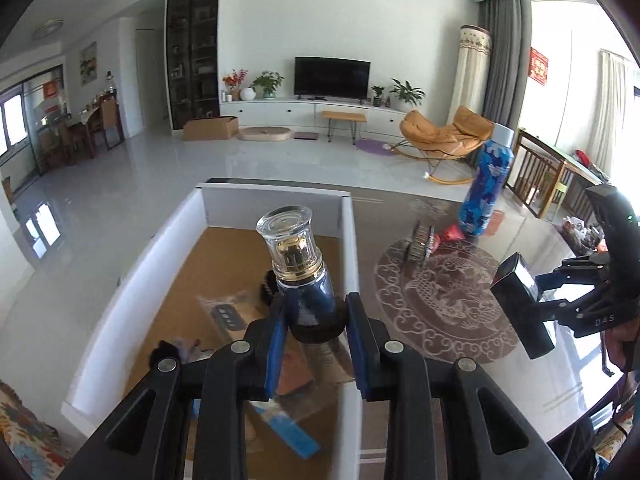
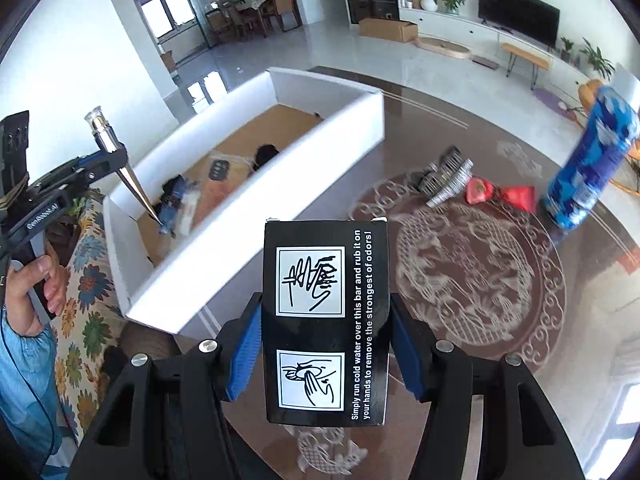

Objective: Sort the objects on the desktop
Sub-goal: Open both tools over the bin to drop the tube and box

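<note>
On the glossy counter (image 1: 400,208) stands a white cardboard box (image 2: 248,264) with odds and ends inside. The right tool (image 2: 326,350) grips a black printed carton (image 2: 326,320) between its blue pads, above the counter beside the box. The left tool (image 1: 316,334) clamps a blue glass-capped bottle (image 1: 296,264) above the box.

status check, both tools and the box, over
Left tool shut on clear-capped blue glass bottle above white cardboard box. Right tool shut on black printed carton. Nothing blocking.
</note>
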### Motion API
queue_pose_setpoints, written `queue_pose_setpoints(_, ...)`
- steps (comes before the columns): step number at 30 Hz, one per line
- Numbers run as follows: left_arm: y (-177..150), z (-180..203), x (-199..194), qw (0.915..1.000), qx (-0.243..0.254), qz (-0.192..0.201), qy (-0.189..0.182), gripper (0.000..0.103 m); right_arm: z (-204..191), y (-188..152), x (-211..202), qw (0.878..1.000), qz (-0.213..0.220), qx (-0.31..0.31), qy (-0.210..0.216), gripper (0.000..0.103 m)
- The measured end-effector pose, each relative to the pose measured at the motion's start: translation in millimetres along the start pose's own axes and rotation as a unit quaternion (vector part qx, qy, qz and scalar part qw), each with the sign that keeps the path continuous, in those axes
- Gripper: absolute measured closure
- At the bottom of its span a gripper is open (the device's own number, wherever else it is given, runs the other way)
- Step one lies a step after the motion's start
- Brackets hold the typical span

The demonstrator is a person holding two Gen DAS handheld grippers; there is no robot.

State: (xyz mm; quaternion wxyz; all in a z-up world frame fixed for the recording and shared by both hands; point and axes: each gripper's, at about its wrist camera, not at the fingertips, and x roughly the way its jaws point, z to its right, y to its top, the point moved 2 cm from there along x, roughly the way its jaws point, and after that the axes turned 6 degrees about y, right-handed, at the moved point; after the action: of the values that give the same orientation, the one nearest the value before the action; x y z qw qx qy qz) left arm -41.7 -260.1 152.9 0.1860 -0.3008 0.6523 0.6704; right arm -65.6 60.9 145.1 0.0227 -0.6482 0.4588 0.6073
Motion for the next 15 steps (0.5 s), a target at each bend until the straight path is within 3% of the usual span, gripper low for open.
queue_pose_setpoints(8, -23, -74, 13, 0.9976, -0.009, -0.05, 0.046, 0.075, -125, 68, 62, 0.994, 0.013, -0.05, 0.1, 0.043)
queue_pose_setpoints(15, -59, -102, 59, 0.9914, -0.015, -0.114, 0.063, 0.075, -175, 59, 167, 0.99, -0.037, -0.056, 0.125, 0.043)
